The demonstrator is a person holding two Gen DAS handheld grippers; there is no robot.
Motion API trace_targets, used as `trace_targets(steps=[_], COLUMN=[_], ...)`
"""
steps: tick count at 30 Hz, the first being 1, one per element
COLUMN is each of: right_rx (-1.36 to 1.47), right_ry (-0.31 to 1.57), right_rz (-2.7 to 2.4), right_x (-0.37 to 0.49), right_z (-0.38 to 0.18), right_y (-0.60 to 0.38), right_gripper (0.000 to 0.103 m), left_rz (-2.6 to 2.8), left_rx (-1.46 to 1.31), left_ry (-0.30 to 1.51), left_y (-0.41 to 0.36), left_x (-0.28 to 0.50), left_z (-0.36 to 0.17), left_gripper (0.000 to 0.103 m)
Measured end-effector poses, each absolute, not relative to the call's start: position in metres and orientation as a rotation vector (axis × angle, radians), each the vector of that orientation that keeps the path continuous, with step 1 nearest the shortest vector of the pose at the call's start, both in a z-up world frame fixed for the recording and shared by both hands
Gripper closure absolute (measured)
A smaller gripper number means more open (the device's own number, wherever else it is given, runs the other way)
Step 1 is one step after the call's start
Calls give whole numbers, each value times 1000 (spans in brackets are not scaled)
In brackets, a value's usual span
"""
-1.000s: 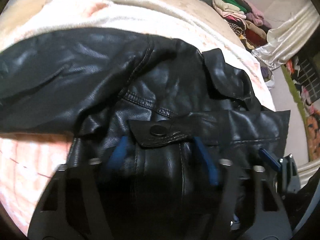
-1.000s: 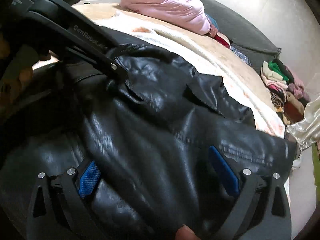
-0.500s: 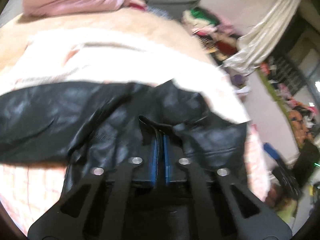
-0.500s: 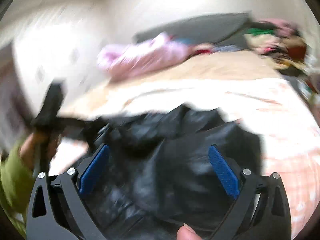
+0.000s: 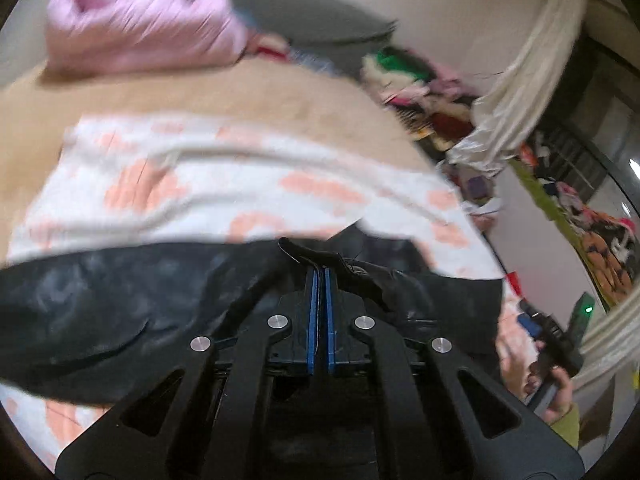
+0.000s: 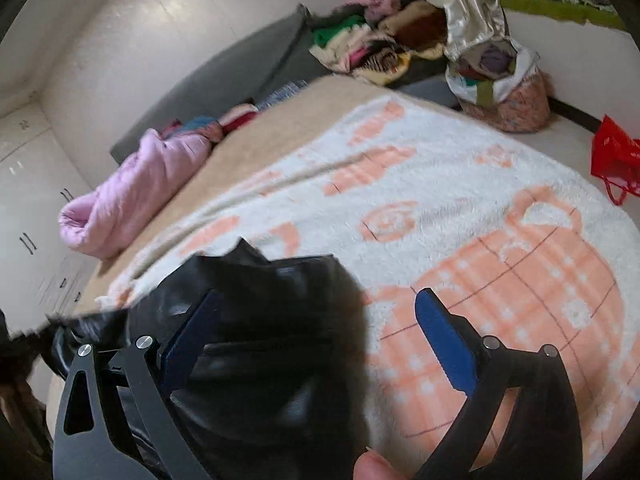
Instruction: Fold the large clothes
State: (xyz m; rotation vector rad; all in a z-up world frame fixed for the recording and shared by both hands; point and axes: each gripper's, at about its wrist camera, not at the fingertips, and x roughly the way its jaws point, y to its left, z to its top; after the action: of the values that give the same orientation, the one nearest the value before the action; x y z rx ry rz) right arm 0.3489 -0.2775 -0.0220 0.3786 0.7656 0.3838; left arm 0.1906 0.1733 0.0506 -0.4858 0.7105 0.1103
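Black leather jacket lies on the bed's white-and-peach blanket, its long axis running across the left wrist view, one sleeve trailing left. The left gripper has its jaws clamped on a flap of it, apparently lifting to start a fold. The right gripper, jaws apart and closing, holds nothing; next it probably needs a matching edge.
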Motion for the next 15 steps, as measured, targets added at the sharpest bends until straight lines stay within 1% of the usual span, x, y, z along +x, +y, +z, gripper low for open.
trace_targets(steps=[2,5,10,11,12,14,15], right_rx=[394,428,340,323,331,347,355], right_ry=[791,823,882,891,897,908,887], right_rz=[384,398,446,454,484,531,525], right_x=[361,374,389,391,393,393,392], right_z=[-28,-37,-42,-44,-47,-50,-48], right_y=[-274,-269,-244,-238,-233,-230,-235], right_gripper=[13,16,17,24,49,89,95], left_rz=[145,192,184,180,175,161,158], left_rx=[-509,-498,-472,-452,-441,-419,-413], left_ry=[784,838,807,791,779,739,727], left_y=[185,187,182,178,174,169,168], left_x=[194,192,181,178,176,172,173], left_z=[15,-17,-19,-14,-10,0,2], left_gripper=[103,103,103,103,103,103,103])
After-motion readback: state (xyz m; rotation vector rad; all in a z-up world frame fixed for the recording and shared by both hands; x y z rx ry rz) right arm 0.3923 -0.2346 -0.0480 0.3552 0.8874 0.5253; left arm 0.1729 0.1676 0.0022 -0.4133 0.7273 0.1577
